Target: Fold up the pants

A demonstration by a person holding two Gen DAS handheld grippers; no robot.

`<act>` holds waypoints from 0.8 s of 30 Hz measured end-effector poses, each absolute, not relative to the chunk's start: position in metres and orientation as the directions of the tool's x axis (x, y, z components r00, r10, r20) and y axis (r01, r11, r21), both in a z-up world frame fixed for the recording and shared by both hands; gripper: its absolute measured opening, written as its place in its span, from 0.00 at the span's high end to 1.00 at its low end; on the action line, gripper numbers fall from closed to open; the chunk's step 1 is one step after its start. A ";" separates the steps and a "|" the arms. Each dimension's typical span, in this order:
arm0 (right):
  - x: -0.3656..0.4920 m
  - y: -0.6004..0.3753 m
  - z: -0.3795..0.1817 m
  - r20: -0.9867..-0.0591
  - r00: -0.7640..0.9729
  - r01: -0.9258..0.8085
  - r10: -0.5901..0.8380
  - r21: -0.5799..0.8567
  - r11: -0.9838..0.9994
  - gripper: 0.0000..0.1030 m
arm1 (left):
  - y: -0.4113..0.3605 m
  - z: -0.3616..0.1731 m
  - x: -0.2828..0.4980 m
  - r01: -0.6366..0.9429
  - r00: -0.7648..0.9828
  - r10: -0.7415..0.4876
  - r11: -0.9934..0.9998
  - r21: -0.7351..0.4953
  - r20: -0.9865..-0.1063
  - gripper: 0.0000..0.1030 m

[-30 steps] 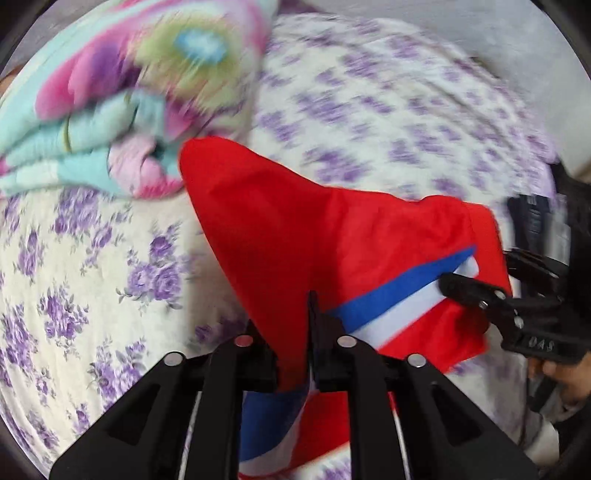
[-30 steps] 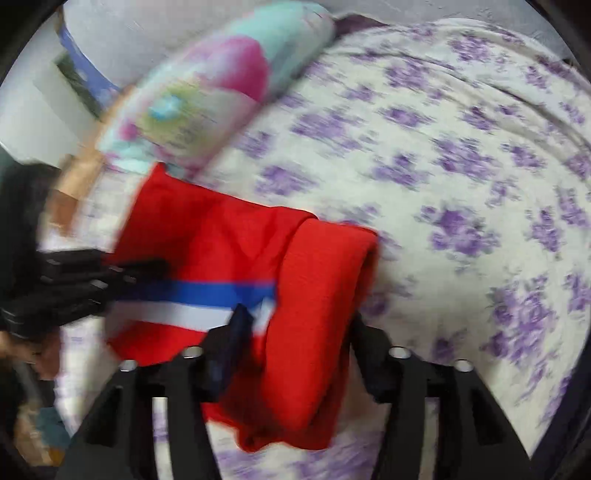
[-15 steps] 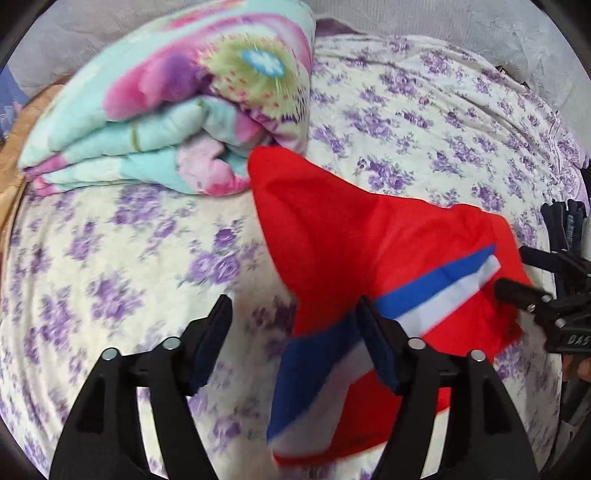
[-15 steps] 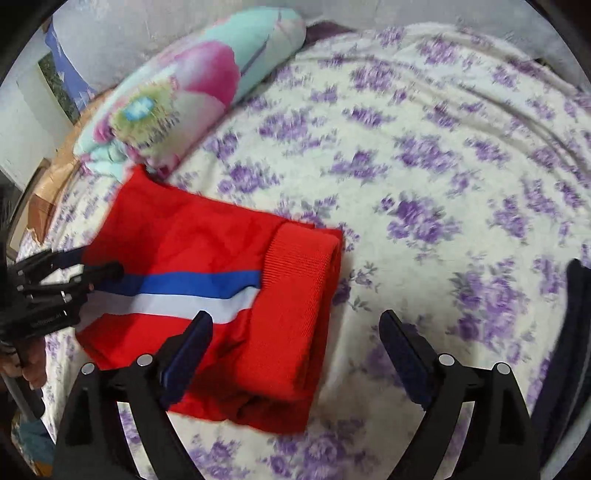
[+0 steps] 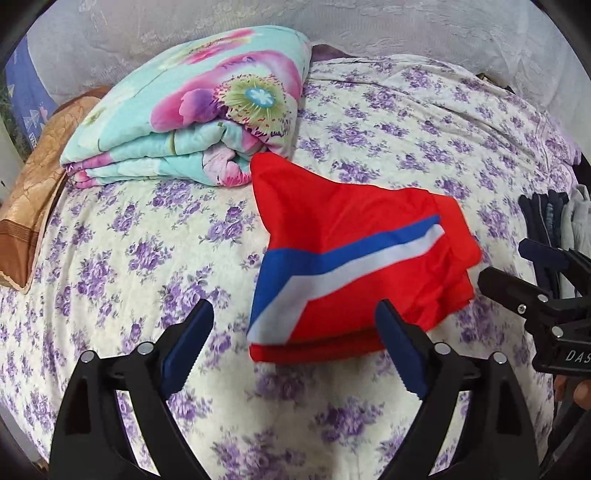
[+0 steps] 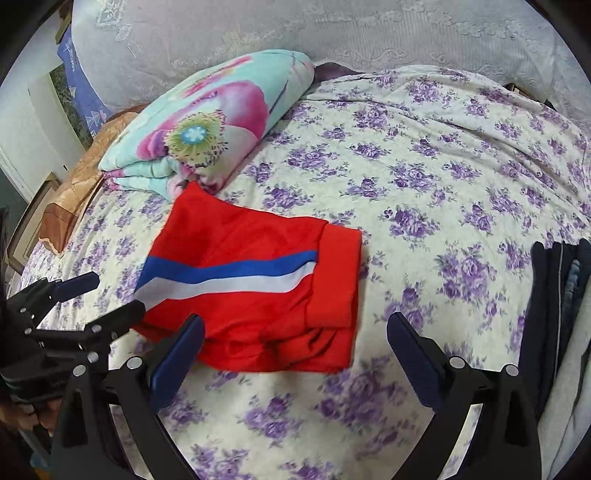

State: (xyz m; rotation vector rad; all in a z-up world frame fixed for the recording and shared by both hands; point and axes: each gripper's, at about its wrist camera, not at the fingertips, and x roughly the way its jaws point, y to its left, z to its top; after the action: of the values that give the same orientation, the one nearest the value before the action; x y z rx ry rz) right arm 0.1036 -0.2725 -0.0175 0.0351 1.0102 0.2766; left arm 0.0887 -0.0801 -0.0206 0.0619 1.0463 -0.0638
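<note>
Your left claw (image 5: 295, 354) and right claw (image 6: 295, 354) both gape empty just short of the folded pants (image 6: 255, 284) on the bed (image 6: 443, 177), stripe running crosswise between them.

A bed in a purple-flowered sheet (image 5: 406, 122) stands against a pale lace-draped wall (image 6: 332, 33).

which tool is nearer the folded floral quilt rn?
Left. The left tool sits by the red pants' stripe end, on the floral quilt side; the right tool is at their far, waistband end.
</note>
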 end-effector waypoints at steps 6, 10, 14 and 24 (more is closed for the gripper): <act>0.086 -0.272 -0.008 -0.826 0.511 -0.188 0.237 0.162 0.969 0.04 | -0.083 -0.008 0.070 0.079 0.511 -0.032 0.997 0.009 -0.859 0.14; 0.075 -0.273 -0.004 -0.826 0.517 -0.175 0.223 0.154 0.973 0.04 | -0.083 -0.001 0.061 0.063 0.524 -0.033 0.998 0.000 -0.851 0.13; 0.066 -0.273 -0.001 -0.823 0.522 -0.175 0.226 0.156 0.972 0.04 | -0.084 0.002 0.054 0.052 0.519 -0.028 0.999 -0.002 -0.854 0.13; 0.054 -0.271 0.009 -0.814 0.534 -0.169 0.228 0.161 0.972 0.04 | -0.084 0.009 0.043 0.051 0.517 -0.036 0.999 -0.011 -0.855 0.12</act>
State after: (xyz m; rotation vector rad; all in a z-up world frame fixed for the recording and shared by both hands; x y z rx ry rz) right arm 0.0544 -0.2710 0.0089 0.0650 0.9794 0.2366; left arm 0.0428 -0.0839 0.0092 0.0163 1.0257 -0.0526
